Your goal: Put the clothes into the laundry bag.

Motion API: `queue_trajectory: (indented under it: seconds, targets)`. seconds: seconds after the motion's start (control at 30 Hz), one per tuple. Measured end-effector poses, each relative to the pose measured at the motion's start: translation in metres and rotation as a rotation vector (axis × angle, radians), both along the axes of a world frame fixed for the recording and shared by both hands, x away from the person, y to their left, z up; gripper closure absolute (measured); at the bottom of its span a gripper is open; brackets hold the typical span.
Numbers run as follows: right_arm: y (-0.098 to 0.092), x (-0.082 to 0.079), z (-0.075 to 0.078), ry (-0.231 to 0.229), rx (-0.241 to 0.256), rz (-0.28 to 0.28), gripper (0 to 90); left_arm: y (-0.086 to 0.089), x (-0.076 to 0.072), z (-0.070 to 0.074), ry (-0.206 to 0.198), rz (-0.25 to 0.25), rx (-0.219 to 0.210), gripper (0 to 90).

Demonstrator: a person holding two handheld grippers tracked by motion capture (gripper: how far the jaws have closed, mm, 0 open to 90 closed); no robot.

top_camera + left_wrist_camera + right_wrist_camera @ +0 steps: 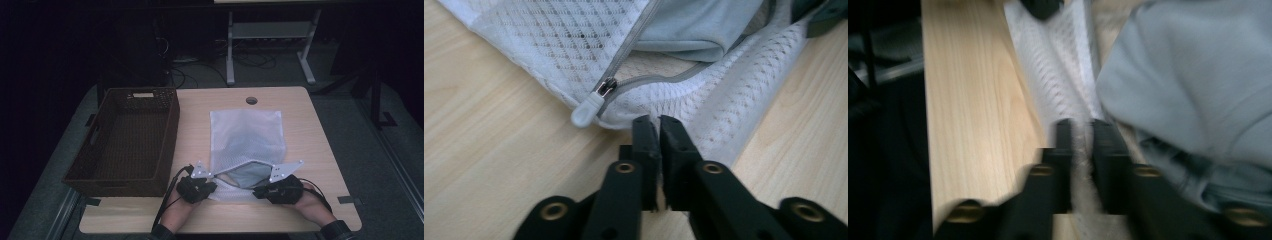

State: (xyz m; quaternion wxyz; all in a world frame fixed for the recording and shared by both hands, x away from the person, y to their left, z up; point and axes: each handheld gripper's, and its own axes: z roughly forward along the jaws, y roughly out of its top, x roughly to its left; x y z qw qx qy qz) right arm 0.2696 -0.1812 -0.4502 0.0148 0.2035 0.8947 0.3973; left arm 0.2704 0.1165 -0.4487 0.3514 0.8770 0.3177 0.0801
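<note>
- Mesh bag point(246, 137) lies flat near the middle of the table point(320, 150), its open zippered mouth toward the near edge; a wicker basket point(127, 142), empty as far as can be seen, sits along the left edge.
- Pale blue garment point(248, 173) sits inside the bag and bulges out at the mouth.
- Left tool point(653, 121): jaws pressed together with no gap. They rest at the bag's near hem just beside the zip pull point(588, 110); whether mesh is pinched between them cannot be told.
- Right tool point(1080, 125): jaws nearly together with a strip of white mesh between them, so it grips the bag's lower lip. This view is blurred.
- In the high view both tools, left point(212, 184) and right point(260, 190), sit at the two ends of the mouth near the table's near edge.
- Handling, judged: bag is light, limp and will sag or fold wherever unsupported; open weave can snag on jaw corners. Garment is soft, compressible, likely to drag against mesh rather than slide.
- Best holds, judged: the stitched hem beside the zipper tape, which is doubled and firmer than bare mesh. The plastic pull is small and smooth, apt to slip.
</note>
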Motion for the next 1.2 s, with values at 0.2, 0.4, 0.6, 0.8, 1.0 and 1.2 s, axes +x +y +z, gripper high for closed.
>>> queue_trajectory:
  seconds: [0.2, 0.4, 0.6, 0.8, 1.0, 1.2]
  targets:
    - [-0.001, -0.006, -0.001, 0.040, 0.003, 0.041, 89.7, 0.000, -0.003, 0.018, -0.064, -0.010, 0.015, 69.8]
    - [-0.002, -0.012, -0.003, 0.070, 0.013, 0.066, 89.7, -0.026, 0.000, 0.034, -0.064, -0.120, -0.032, 86.8]
    - [-0.003, -0.011, -0.004, 0.071, 0.017, 0.065, 89.7, -0.063, 0.010, 0.036, -0.065, -0.212, -0.035, 90.0]
    - [-0.005, -0.011, -0.005, 0.074, 0.017, 0.066, 89.8, -0.096, 0.028, 0.026, -0.040, -0.253, 0.010, 90.0]
    - [-0.006, -0.010, -0.005, 0.075, 0.016, 0.068, 89.8, -0.114, 0.041, 0.012, -0.018, -0.240, 0.053, 90.0]
    - [-0.006, -0.010, -0.006, 0.079, 0.004, 0.070, 90.0, -0.125, 0.054, 0.002, -0.010, -0.198, 0.097, 90.0]
